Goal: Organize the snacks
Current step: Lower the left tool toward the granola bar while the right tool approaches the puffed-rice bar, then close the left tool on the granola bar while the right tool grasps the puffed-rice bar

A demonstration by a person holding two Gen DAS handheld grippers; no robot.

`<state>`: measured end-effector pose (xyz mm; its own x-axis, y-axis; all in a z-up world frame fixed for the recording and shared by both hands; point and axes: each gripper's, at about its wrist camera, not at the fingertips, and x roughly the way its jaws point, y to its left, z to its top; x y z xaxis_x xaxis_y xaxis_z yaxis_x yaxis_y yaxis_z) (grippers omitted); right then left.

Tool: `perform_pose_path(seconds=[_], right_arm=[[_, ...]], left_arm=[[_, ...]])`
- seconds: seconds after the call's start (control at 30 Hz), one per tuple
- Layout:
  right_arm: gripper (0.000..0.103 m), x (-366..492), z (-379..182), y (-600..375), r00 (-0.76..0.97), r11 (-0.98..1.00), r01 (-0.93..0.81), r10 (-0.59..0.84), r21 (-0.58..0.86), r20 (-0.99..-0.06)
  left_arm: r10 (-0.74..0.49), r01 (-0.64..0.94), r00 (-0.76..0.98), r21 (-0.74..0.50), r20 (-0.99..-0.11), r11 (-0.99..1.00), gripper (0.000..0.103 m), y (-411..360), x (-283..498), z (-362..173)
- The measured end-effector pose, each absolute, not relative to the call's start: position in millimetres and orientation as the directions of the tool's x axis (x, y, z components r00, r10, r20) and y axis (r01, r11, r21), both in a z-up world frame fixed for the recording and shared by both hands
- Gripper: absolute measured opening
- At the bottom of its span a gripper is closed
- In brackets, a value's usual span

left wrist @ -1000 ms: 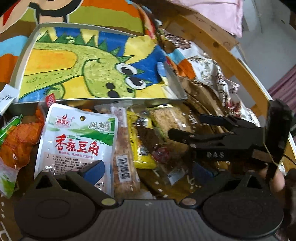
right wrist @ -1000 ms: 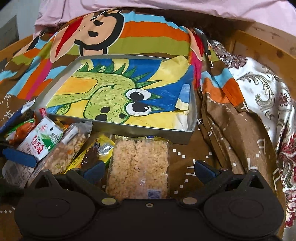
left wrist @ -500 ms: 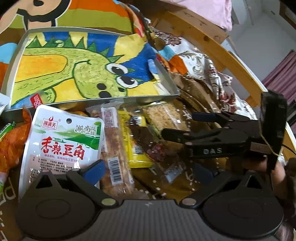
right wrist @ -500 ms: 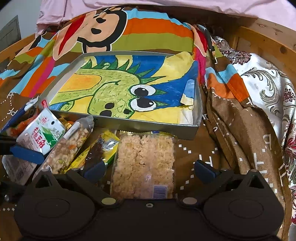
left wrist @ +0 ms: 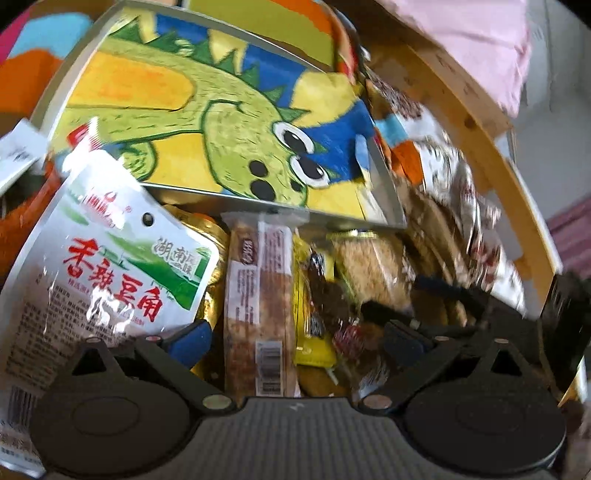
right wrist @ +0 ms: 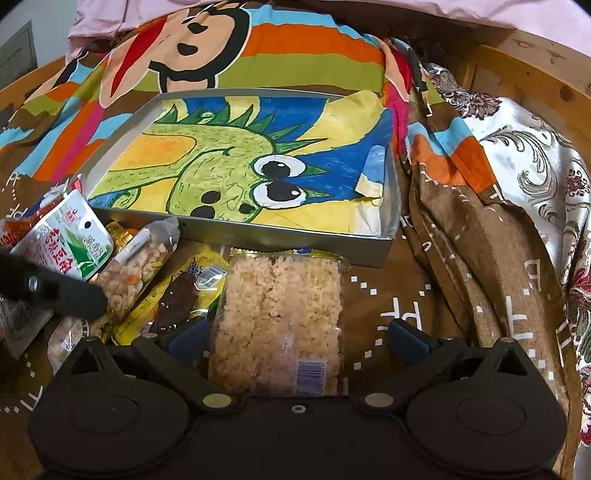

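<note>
The spread left gripper (left wrist: 295, 338) has dropped closer over the nut bar (left wrist: 260, 302) than a second ago, likely its pick, while the spread right gripper (right wrist: 295, 338) straddles the rice cracker pack (right wrist: 282, 321) before the empty tin tray (right wrist: 317, 242).

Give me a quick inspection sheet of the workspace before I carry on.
Surface: patterned bedding, wrinkled.
Job's things: tray lined with a dinosaur drawing, no snacks inside; rice cake pack, yellow packet, nut bar and white pouch lie before it.
Clutter: orange packet at far left.
Grippers: left gripper open over the snacks; right gripper open astride the rice cake pack.
Cables: nothing seen.
Surroundings: wooden bed frame, pink cloth.
</note>
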<state>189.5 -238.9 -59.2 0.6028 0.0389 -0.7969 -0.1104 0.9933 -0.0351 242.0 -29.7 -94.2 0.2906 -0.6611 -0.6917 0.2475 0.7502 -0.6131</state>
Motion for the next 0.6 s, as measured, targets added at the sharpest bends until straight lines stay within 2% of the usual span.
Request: perform_pose_path(seconds=[0.17,0.33,0.6], right_arm=[[0.102,192.2,-71.1,-222.3,0.581,0.985,-0.157,0.038,-0.066,-0.813],[0.102,189.9,-78.7,-201.3,0.612,0.954,-0.225,-0.019,-0.197,-0.791],[0.097,190.9,-74.2,-217.6,0.583,0.986,-0.149,0.024,-0.078,-0.812]], left_arm=[[-0.649,0.233,0.3,-0.606,-0.699,0.761,0.102,-34.6,242.9,-95.5],[-0.64,0.24,0.302,-0.593,-0.706,0.768,0.102,-40.7,243.2,-97.8],[-0.656,0.109,0.336,-0.664,-0.676,0.74,0.081,-17.3,244.1,-100.8]])
